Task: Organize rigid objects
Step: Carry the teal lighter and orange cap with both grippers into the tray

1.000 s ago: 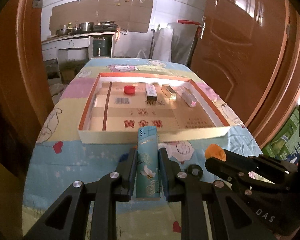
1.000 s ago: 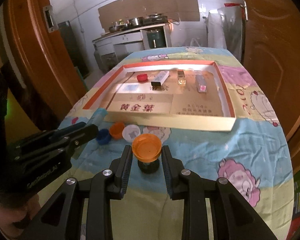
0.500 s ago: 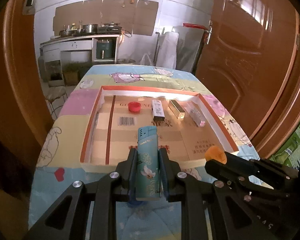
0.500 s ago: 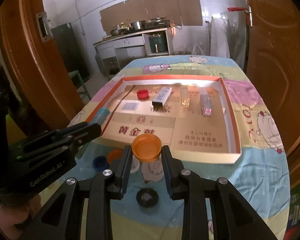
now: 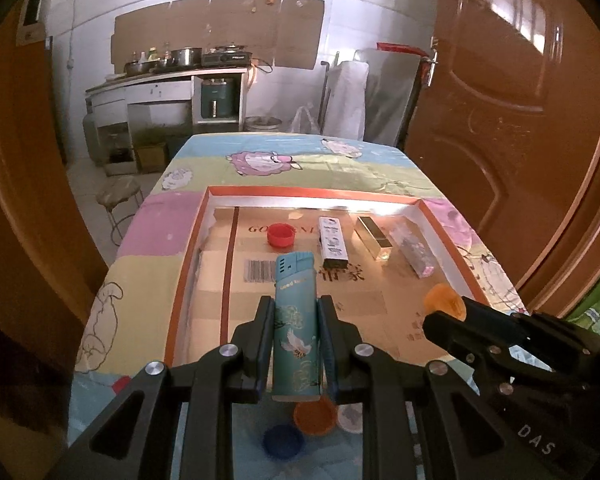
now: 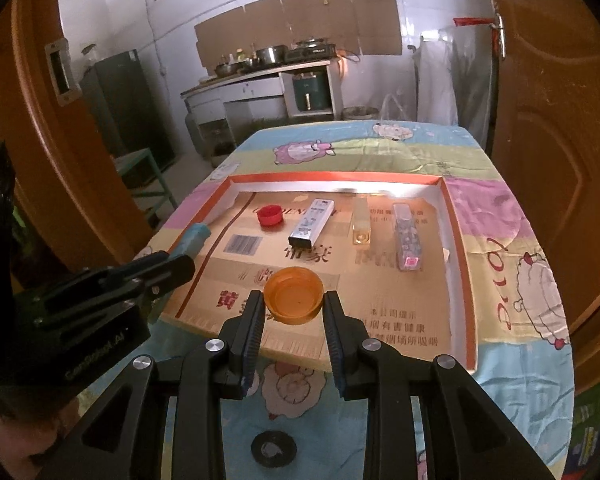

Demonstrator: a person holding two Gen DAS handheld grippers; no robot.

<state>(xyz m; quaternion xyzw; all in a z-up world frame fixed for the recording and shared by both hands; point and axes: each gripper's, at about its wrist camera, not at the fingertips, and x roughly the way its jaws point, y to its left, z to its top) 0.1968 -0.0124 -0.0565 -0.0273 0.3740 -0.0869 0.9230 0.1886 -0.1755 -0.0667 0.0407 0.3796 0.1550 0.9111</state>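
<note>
Two grippers tilted downward above tray (image 6: 458, 240): left gripper (image 5: 295, 344) pinching teal lighter (image 5: 295, 320), right gripper (image 6: 293, 312) clamping orange cap (image 6: 293, 295). Red cap (image 6: 270, 216), three lighters (image 6: 312, 224) lie ahead.

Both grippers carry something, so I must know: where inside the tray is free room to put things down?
The tray floor is bare in front, from the barcode across to the right wall. The back row is crowded: red cap, white lighter, two more lighters.

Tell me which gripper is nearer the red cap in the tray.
Left. The left gripper, holding the teal lighter, is just short of the red cap; the right gripper is farther back and off to its right.
</note>
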